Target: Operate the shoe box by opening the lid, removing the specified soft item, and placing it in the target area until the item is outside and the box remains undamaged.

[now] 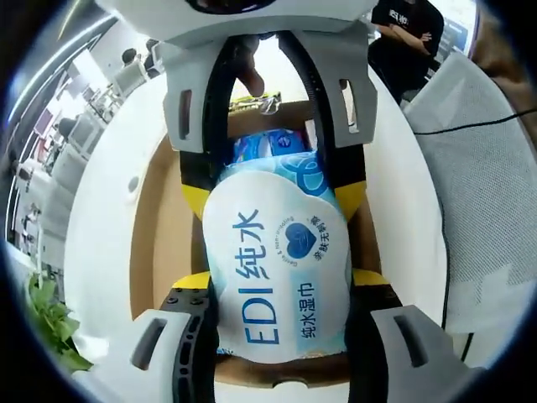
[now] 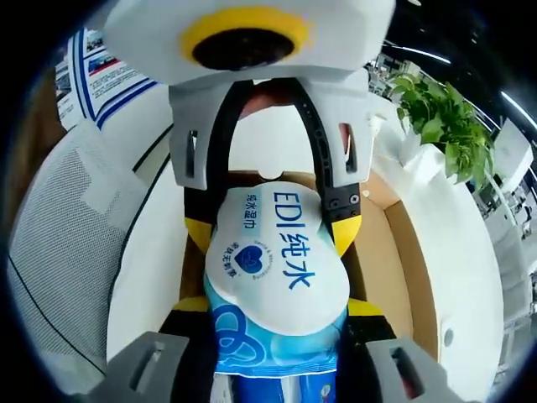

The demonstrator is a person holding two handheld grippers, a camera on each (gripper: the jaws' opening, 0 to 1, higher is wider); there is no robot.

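Observation:
A soft pack of wet wipes [image 1: 277,277], white label with blue print, hangs over the open brown cardboard shoe box [image 1: 147,235]. My left gripper [image 1: 281,281] is shut on the pack's near end, its yellow-tipped fingers [image 1: 191,281] pressing both sides. My right gripper [image 1: 273,197] reaches in from the top and clamps the far, blue end. In the right gripper view the same wet wipes pack [image 2: 277,252] sits between my right gripper [image 2: 277,306] and my left gripper [image 2: 273,231], above the shoe box [image 2: 403,252].
The box rests on a white round table [image 1: 101,252]. A yellow-green packet [image 1: 252,102] lies inside the box. A grey mesh chair [image 1: 495,210] with a black cable stands beside the table. A person in black [image 1: 411,42] stands beyond. Green plants [image 2: 436,126] border the table.

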